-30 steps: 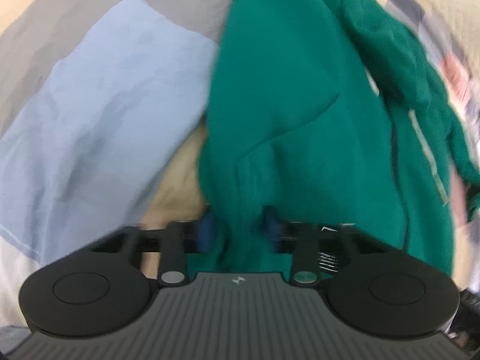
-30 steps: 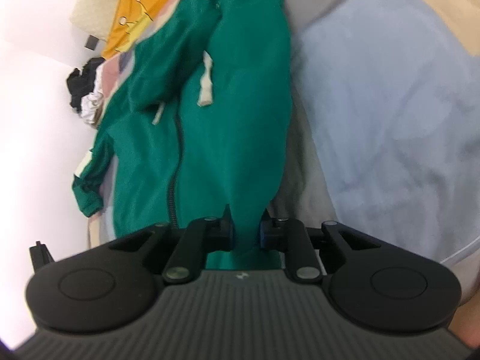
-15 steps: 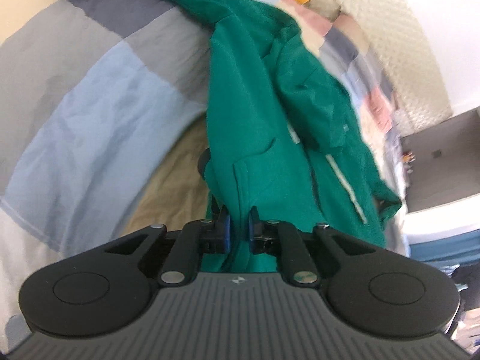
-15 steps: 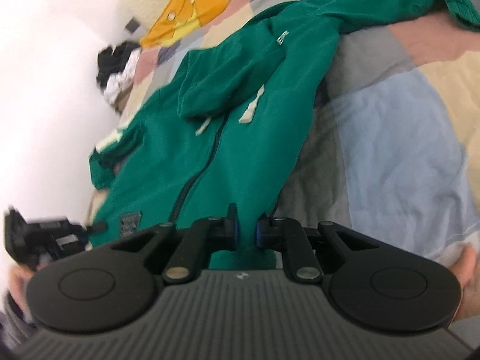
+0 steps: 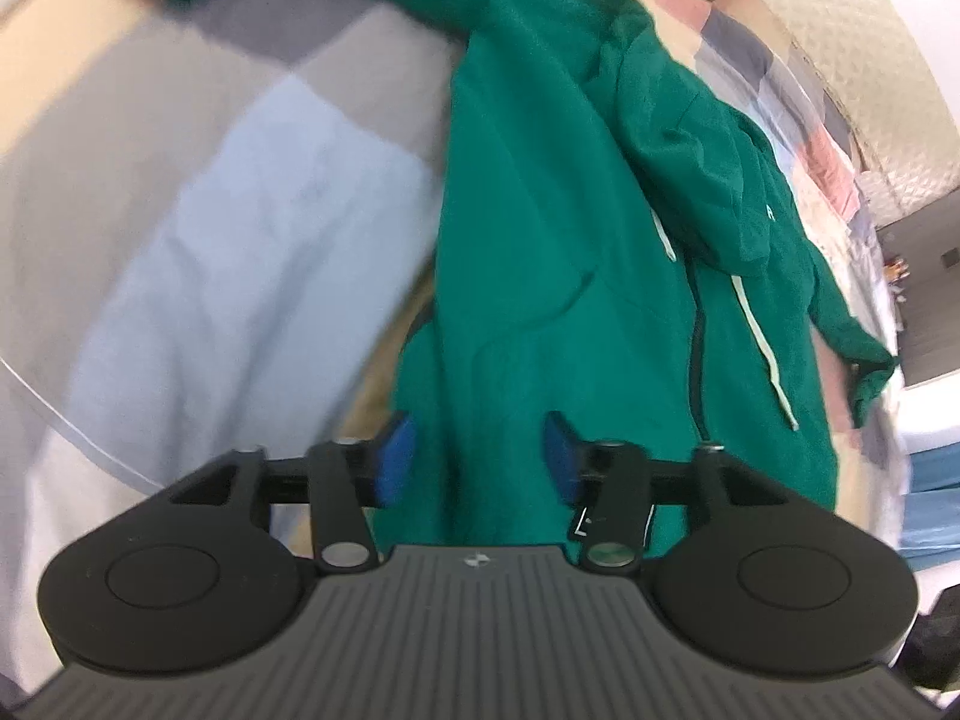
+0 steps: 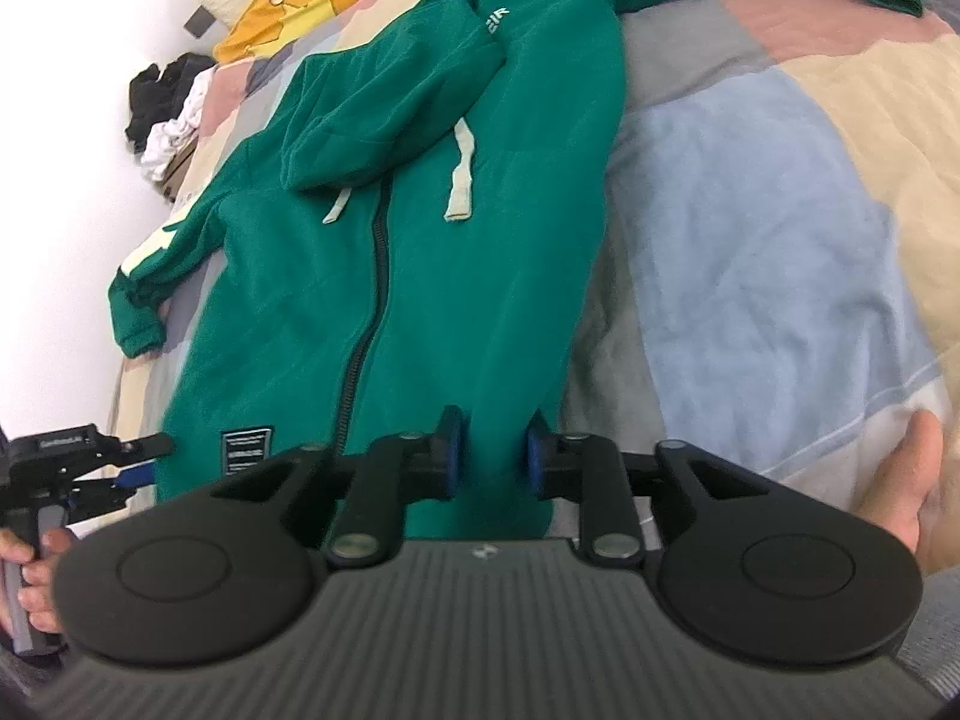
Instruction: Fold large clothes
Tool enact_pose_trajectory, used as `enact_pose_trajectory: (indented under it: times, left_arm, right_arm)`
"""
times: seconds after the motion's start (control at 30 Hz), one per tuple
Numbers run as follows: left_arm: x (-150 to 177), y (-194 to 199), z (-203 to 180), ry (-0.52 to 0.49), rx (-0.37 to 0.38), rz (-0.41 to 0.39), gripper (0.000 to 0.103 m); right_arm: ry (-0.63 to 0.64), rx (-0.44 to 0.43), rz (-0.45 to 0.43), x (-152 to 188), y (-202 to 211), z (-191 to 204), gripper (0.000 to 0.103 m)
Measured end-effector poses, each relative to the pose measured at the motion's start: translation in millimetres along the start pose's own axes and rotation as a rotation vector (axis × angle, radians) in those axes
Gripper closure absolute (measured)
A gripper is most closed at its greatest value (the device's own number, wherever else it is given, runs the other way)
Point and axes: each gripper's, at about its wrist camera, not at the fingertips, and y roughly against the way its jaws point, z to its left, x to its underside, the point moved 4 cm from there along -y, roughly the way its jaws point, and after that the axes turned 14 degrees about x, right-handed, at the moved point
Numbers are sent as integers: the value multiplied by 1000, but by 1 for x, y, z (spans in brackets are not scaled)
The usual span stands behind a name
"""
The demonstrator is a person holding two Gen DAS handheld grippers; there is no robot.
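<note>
A green zip hoodie [image 5: 570, 300] [image 6: 432, 276] with cream drawstrings lies face up on a patchwork bedspread [image 5: 240, 228] [image 6: 750, 228], its hood folded down and its sleeves spread to both sides. My left gripper [image 5: 477, 456] hovers over one bottom corner of the hem; its jaws are opening, and the blue pads [image 5: 396, 456] stand wide apart without pressing the cloth. My right gripper [image 6: 493, 455] is over the other bottom corner, jaws opening, with green fabric showing in the gap but not pinched. The left gripper [image 6: 144, 459] also shows at the lower left of the right wrist view, held in a hand.
A yellow cushion [image 6: 282, 6] with a crown print and a heap of black and white clothes [image 6: 168, 114] lie at the bed's far end. A cream quilted headboard [image 5: 840, 60] runs behind it. A person's hand [image 6: 900, 480] rests at the bed's near edge.
Both grippers were shut on the hoodie's hem and have let go, their jaws now apart. Both have lifted away, so more of the hoodie shows.
</note>
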Motion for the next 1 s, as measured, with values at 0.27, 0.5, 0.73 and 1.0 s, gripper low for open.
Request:
enact_pose_trajectory:
  times: [0.27,0.5,0.73,1.0]
  left_arm:
    - [1,37,-45,-162,-11,-126,40]
    - [7,40,-125,-350,31,-215,40]
    - [19,17,-187,-514,44,-256,40]
    - [33,-32,-237,-686,33,-290,40]
  right_arm:
    - [13,14,-115,0,27,1,36]
    - [81,51,-307,-23,57,18,36]
    - [134,114,-525,-42,79,24,37]
    - [137,149,-614,-47,60,10,37]
